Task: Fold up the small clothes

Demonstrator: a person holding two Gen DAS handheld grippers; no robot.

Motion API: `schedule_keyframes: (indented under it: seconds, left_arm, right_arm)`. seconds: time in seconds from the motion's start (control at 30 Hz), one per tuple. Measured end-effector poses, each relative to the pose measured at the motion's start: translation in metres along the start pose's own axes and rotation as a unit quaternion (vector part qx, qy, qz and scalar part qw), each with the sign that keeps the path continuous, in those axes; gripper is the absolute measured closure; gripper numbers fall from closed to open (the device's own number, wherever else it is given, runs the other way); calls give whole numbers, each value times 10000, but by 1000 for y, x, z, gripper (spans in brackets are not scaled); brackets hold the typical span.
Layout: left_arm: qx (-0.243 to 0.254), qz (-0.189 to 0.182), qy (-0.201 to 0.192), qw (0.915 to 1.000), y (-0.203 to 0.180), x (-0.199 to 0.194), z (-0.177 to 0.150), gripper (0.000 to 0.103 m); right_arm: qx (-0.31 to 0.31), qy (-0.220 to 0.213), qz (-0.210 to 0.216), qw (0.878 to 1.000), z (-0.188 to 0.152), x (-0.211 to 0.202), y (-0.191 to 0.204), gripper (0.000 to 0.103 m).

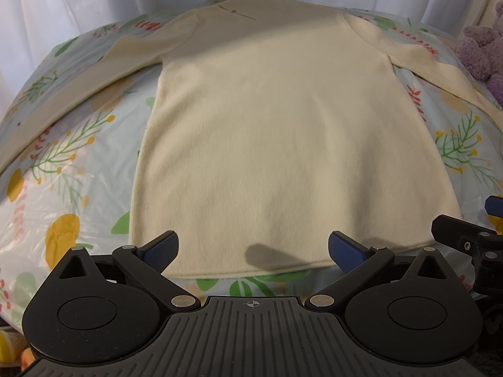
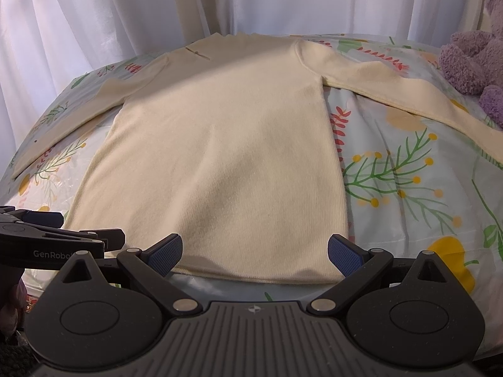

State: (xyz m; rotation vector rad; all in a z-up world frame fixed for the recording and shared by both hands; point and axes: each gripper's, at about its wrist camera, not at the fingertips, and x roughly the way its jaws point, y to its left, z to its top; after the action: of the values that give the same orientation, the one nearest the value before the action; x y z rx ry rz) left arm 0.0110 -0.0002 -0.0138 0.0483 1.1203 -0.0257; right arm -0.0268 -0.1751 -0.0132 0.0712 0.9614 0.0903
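Both jaws are spread wide, nothing gripped, on the left gripper (image 1: 253, 251) and right gripper (image 2: 254, 253). One cream sweater (image 1: 283, 132) is laid flat just beyond them, hem nearest, on the floral sheet (image 2: 408, 182); one purple plush (image 2: 471, 62) is counted too.

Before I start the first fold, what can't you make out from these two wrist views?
- Sweater right cuff: cut off by the frame edge in both views.
- Left cuff: cut off in the left wrist view, small at the right wrist view's edge.
- Collar detail: too small and far.
- Purple plush toy: cropped at the edge.
- Left gripper and right gripper: open, holding nothing.
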Motion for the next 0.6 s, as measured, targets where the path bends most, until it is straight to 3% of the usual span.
schedule_keyframes:
  seconds: [0.6]
  left_arm:
    - [-93,44,158,9998,-2,7,1,0]
  right_arm:
    - [29,10,194,9998,1,4,-7,4]
